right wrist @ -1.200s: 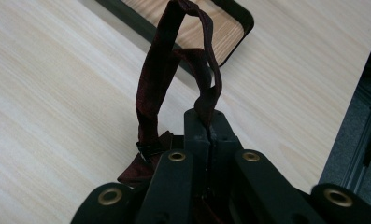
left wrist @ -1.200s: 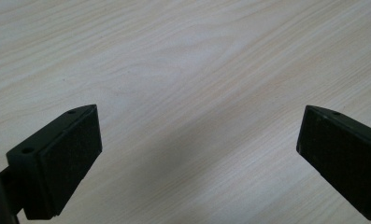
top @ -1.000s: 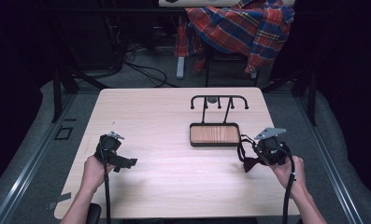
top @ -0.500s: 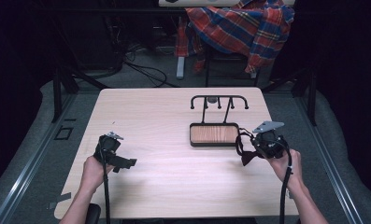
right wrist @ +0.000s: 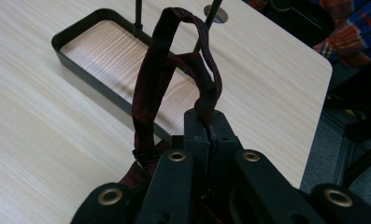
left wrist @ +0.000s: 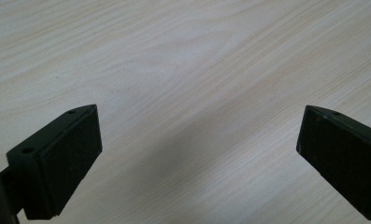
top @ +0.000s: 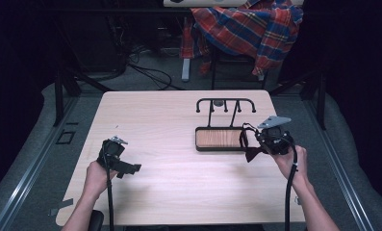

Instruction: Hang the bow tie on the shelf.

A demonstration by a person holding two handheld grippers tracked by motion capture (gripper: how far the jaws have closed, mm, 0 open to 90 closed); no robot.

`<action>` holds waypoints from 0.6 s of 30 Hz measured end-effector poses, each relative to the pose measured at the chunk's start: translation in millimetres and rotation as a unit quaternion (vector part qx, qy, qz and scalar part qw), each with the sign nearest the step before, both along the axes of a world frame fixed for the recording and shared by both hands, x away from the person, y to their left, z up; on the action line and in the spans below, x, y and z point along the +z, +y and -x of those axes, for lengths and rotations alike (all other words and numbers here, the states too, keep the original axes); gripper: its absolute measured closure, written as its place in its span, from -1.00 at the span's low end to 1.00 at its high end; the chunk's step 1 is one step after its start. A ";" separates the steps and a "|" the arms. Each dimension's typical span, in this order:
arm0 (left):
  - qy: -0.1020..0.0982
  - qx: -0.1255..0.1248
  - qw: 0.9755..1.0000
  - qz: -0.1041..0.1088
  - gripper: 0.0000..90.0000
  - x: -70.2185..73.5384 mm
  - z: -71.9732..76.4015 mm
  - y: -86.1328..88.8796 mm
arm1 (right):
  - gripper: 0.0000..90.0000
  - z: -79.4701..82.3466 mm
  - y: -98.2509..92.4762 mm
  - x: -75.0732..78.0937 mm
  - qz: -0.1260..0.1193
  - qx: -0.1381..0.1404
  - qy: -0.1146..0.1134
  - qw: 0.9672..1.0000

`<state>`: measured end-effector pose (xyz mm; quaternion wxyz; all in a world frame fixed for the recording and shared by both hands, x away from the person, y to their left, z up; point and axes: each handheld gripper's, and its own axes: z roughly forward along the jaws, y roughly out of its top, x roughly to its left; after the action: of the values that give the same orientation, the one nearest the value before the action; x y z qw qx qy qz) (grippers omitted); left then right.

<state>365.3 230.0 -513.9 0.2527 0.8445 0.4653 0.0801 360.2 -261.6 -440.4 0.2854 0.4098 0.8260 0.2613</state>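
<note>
A dark red bow tie (top: 252,154) with a looped strap (right wrist: 160,70) hangs from my right gripper (top: 257,144), whose jaws (right wrist: 210,122) are shut on the strap. It hovers just right of a black tray with a wooden floor (top: 198,140), seen close in the right gripper view (right wrist: 75,31). A black wire rack (top: 225,101) rises behind the tray. At the table's left, my left gripper (top: 132,168) stands open over bare wood, nothing between its pads (left wrist: 71,154).
The light wooden table (top: 179,192) has its right edge near the right hand. A plaid shirt (top: 248,29) drapes over a chair beyond the far edge. Cables lie on the floor behind. A round grommet (right wrist: 215,14) sits by the rack.
My right gripper has risen slightly and shifted toward the tray with the bow tie. The left gripper has stayed put.
</note>
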 end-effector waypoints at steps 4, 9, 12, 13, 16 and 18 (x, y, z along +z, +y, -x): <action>0.000 0.004 1.000 0.001 -1.00 -0.2 0.4 0.4 | 0.97 -2.5 -1.3 2.6 -0.007 -0.008 -0.006 1.000; -0.003 0.003 1.000 0.002 -1.00 0.4 -0.1 -0.8 | 0.97 -7.2 -2.8 8.9 -0.010 -0.013 -0.018 1.000; -0.004 0.002 1.000 0.000 -1.00 0.3 -0.4 -1.3 | 0.97 -7.8 -2.4 15.6 -0.015 -0.014 -0.032 0.999; -0.003 0.003 1.000 0.002 -1.00 0.4 -0.2 -1.0 | 0.97 -8.3 -2.7 17.5 -0.016 -0.015 -0.035 0.999; -0.004 0.004 1.000 0.003 -1.00 0.6 -0.2 0.3 | 0.97 -12.4 -3.7 20.6 -0.026 -0.019 -0.043 0.999; -0.004 0.004 1.000 0.004 -1.00 0.6 0.0 0.7 | 0.97 -15.9 -4.2 22.5 -0.027 -0.023 -0.044 0.998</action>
<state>365.3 230.7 -513.4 0.2577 0.8411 0.4683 0.0824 376.1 -265.8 -417.9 0.3166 0.4241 0.7956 0.2948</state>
